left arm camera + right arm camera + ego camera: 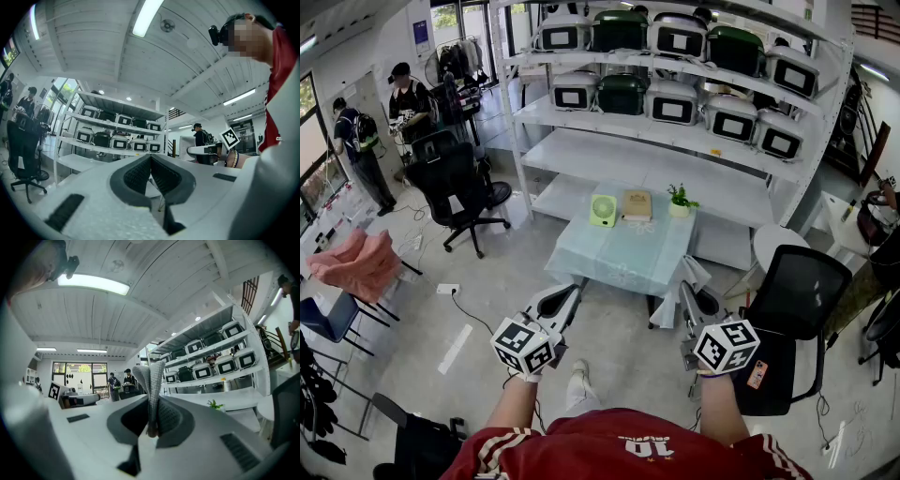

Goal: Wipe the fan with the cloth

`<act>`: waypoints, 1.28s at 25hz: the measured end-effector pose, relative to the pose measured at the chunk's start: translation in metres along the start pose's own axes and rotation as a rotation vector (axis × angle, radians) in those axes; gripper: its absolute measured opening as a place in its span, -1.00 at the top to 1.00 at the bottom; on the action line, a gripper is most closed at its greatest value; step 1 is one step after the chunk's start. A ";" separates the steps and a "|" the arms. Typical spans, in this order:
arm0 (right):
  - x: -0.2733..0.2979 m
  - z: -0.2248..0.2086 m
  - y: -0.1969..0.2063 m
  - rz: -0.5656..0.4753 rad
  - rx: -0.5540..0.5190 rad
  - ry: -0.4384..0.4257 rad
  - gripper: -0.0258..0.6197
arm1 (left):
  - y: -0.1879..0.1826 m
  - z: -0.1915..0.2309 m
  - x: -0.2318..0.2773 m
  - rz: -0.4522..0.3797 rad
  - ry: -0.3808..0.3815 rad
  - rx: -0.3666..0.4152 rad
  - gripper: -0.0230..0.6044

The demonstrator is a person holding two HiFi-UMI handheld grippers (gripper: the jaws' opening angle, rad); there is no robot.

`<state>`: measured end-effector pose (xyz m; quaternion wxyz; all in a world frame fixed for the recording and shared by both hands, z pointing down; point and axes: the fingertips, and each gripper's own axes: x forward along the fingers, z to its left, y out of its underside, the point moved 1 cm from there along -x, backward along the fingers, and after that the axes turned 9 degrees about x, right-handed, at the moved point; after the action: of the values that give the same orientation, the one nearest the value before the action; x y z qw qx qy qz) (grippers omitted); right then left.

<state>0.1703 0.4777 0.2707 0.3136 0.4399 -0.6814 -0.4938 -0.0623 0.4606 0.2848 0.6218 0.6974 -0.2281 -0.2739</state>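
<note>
At 12 o'clock, on the table (619,262), far edge, fan (602,210) stood untouched, well apart from both grippers. Right gripper (151,413) clamped the cloth (149,380); left gripper (151,165) had jaws together, empty. Approach and all wiping remained.

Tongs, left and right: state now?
Left tongs: closed, empty.
Right tongs: closed on a light grey woven cloth.
</note>
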 end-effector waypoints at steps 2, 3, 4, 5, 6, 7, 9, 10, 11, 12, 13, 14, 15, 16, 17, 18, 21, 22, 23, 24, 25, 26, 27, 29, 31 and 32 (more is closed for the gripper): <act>0.006 -0.001 0.000 0.004 -0.002 -0.002 0.86 | 0.001 0.004 0.002 -0.001 -0.002 -0.001 0.92; 0.008 -0.001 0.000 0.005 -0.002 -0.003 0.86 | 0.000 0.006 0.003 -0.001 -0.003 -0.001 0.92; 0.011 -0.001 -0.001 0.005 -0.002 -0.004 0.86 | 0.000 0.008 0.005 -0.002 -0.003 -0.002 0.92; 0.015 -0.001 -0.002 0.005 -0.003 -0.004 0.86 | -0.001 0.010 0.006 -0.003 -0.004 -0.002 0.92; 0.019 -0.001 -0.003 0.005 -0.003 -0.005 0.86 | -0.003 0.013 0.008 -0.005 -0.005 -0.002 0.92; 0.023 0.000 -0.005 0.005 -0.003 -0.007 0.86 | -0.005 0.016 0.010 -0.007 -0.006 -0.002 0.92; 0.032 0.001 -0.008 0.006 -0.001 -0.012 0.86 | -0.008 0.023 0.014 -0.013 -0.008 -0.004 0.92; 0.036 0.001 -0.009 0.005 0.000 -0.014 0.86 | -0.008 0.026 0.016 -0.014 -0.008 -0.006 0.92; 0.040 0.000 -0.010 0.005 0.000 -0.013 0.86 | -0.009 0.029 0.020 -0.015 -0.006 -0.006 0.92; 0.045 -0.002 -0.011 0.005 -0.002 -0.012 0.86 | -0.009 0.033 0.024 -0.015 -0.005 -0.007 0.92; 0.050 -0.004 -0.012 0.006 -0.003 -0.009 0.86 | -0.009 0.037 0.028 -0.015 -0.003 -0.007 0.92; 0.055 -0.006 -0.013 0.005 -0.006 -0.007 0.86 | -0.009 0.041 0.032 -0.015 -0.003 -0.008 0.92; 0.060 -0.009 -0.015 0.003 -0.009 -0.005 0.86 | -0.009 0.046 0.037 -0.016 -0.003 -0.010 0.92; 0.065 -0.011 -0.016 0.000 -0.014 -0.004 0.86 | -0.009 0.051 0.042 -0.018 -0.003 -0.012 0.92; 0.072 -0.013 -0.017 -0.002 -0.017 -0.003 0.86 | -0.008 0.056 0.047 -0.020 -0.003 -0.013 0.92; 0.079 -0.014 -0.017 0.002 -0.019 -0.004 0.86 | -0.008 0.062 0.052 -0.020 -0.003 -0.015 0.92; 0.106 -0.018 -0.016 0.028 -0.016 -0.014 0.86 | -0.002 0.086 0.068 -0.014 -0.001 -0.021 0.92; 0.117 -0.020 -0.015 0.035 -0.013 -0.016 0.86 | 0.001 0.096 0.073 -0.011 -0.001 -0.023 0.92; 0.129 -0.022 -0.014 0.040 -0.008 -0.020 0.86 | 0.005 0.106 0.079 -0.006 -0.002 -0.024 0.92; 0.141 -0.024 -0.014 0.045 -0.001 -0.024 0.86 | 0.008 0.117 0.086 -0.002 -0.003 -0.023 0.92; 0.155 -0.026 -0.013 0.050 0.009 -0.031 0.86 | 0.010 0.128 0.093 0.001 -0.001 -0.024 0.92; 0.170 -0.028 -0.013 0.057 0.020 -0.038 0.86 | 0.013 0.140 0.099 0.004 0.004 -0.029 0.92; 0.185 -0.029 -0.011 0.064 0.029 -0.042 0.86 | 0.015 0.150 0.106 0.008 0.013 -0.034 0.92; 0.214 -0.031 -0.008 0.074 0.038 -0.039 0.86 | 0.021 0.169 0.117 0.022 0.038 -0.037 0.92; 0.242 -0.033 -0.006 0.077 0.044 -0.030 0.86 | 0.029 0.189 0.128 0.041 0.060 -0.037 0.92; 0.256 -0.033 -0.005 0.077 0.046 -0.025 0.86 | 0.033 0.200 0.133 0.047 0.069 -0.042 0.92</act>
<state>0.0937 0.2310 0.2744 0.3136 0.4142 -0.7128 -0.4712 -0.0957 0.2206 0.2893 0.6503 0.6876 -0.2169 -0.2395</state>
